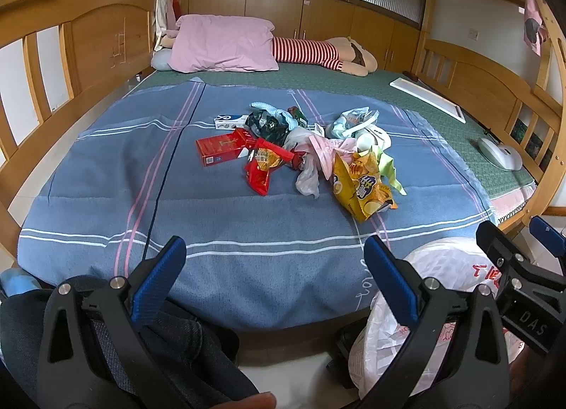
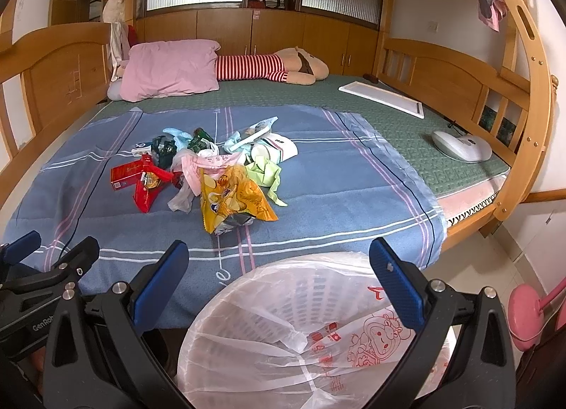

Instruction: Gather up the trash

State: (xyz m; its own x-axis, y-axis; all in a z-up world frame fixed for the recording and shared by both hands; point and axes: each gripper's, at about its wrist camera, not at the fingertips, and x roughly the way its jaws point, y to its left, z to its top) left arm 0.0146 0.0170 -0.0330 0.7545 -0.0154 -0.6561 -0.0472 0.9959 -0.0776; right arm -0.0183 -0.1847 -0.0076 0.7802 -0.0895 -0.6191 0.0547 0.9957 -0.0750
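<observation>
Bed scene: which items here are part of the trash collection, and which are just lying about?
Part of the job:
- yellow chip bag
- red wrapper
- red box
- clear plastic bags
- green paper
- lined bin

Just lying about:
- pink pillow
- striped plush toy
- white board
- white device
- pink lamp

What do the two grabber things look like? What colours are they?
Both are black plastic frames with triangular cut-outs and round silver bolts. Each has two flat fingers faced with textured blue pads. The left gripper and right gripper look alike. White lettering marks them: "DAS" on the right one seen from the left camera, "GenRob" on the left one seen from the right camera. No cables show.
</observation>
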